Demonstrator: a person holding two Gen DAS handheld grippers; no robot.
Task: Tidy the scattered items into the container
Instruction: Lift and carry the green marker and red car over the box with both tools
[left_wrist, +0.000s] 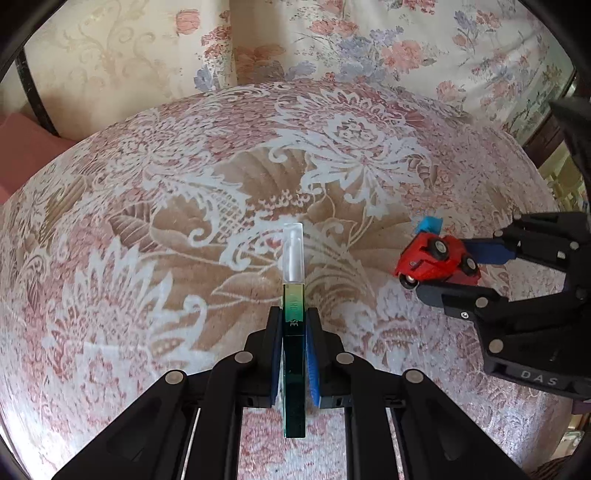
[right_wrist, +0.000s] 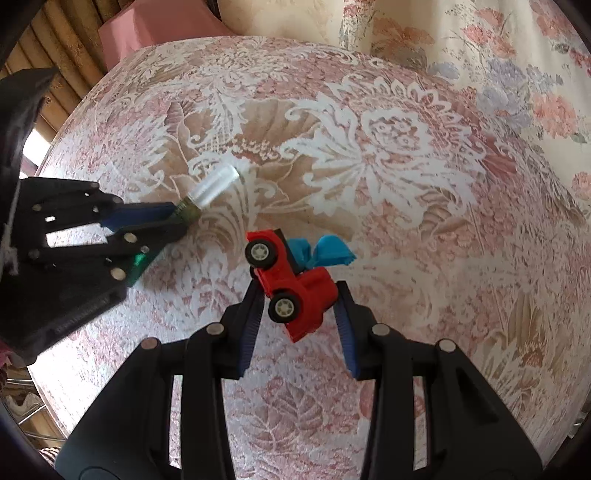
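My left gripper (left_wrist: 293, 314) is shut on a slim green perfume bottle (left_wrist: 294, 354) with a clear cap (left_wrist: 293, 251), held above the round table; it also shows in the right wrist view (right_wrist: 212, 186). My right gripper (right_wrist: 299, 291) is shut on a red toy truck (right_wrist: 291, 284) with a blue part (right_wrist: 325, 253), tilted on its side above the table. In the left wrist view the truck (left_wrist: 434, 260) and right gripper (left_wrist: 461, 273) are at the right. No container is in view.
The round table (left_wrist: 147, 258) has a pink and white floral lace cloth. A floral curtain (left_wrist: 369, 40) hangs behind it. A pink object (right_wrist: 155, 29) lies beyond the table's far left edge.
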